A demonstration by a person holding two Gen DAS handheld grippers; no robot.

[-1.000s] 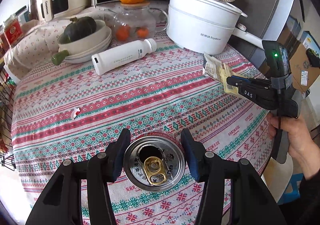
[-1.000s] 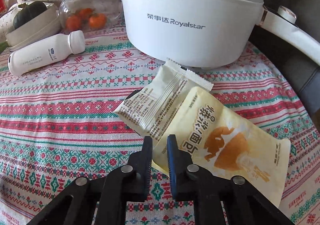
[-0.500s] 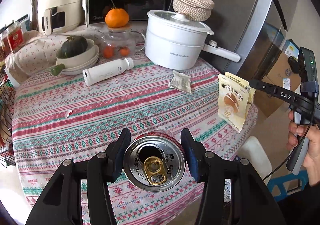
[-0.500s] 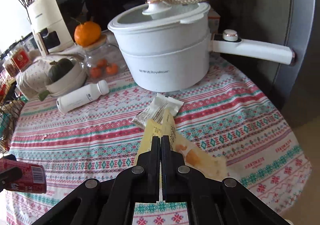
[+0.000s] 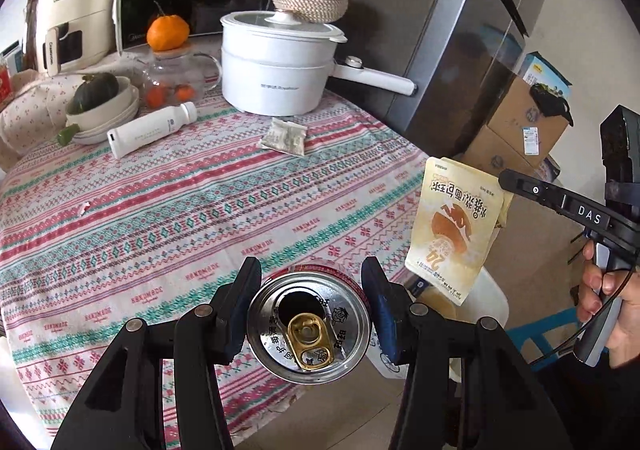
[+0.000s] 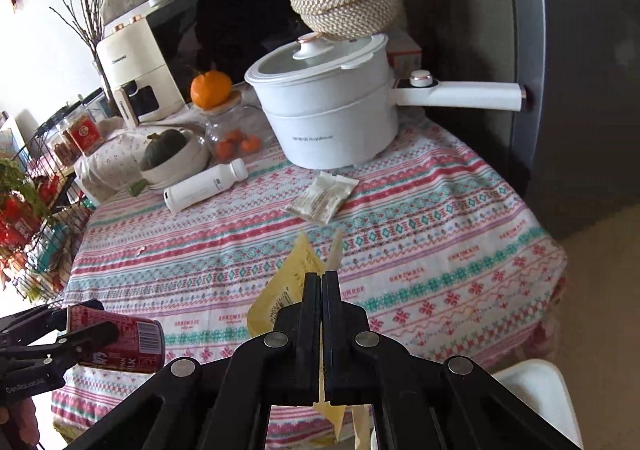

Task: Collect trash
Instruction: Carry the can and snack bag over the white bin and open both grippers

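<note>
A light, easily dented can (image 5: 310, 324) is clasped across its sides by the left claw (image 5: 311, 314); a limp yellow wrapper (image 5: 454, 234) is pinched at its edge by the clenched right claw (image 6: 322, 286), both off the tabletop (image 5: 200, 210).

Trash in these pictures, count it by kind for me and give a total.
Drink can, in the left gripper: 1
Yellow snack bag, in the right gripper: 1
Small wrapper on the tablecloth: 1
White bottle, lying down: 1
Paper scrap: 1
Total: 5

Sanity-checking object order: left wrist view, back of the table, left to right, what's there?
Green squash in bowl → white bottle → orange → white pot → small wrapper → yellow snack bag, in the right gripper.
</note>
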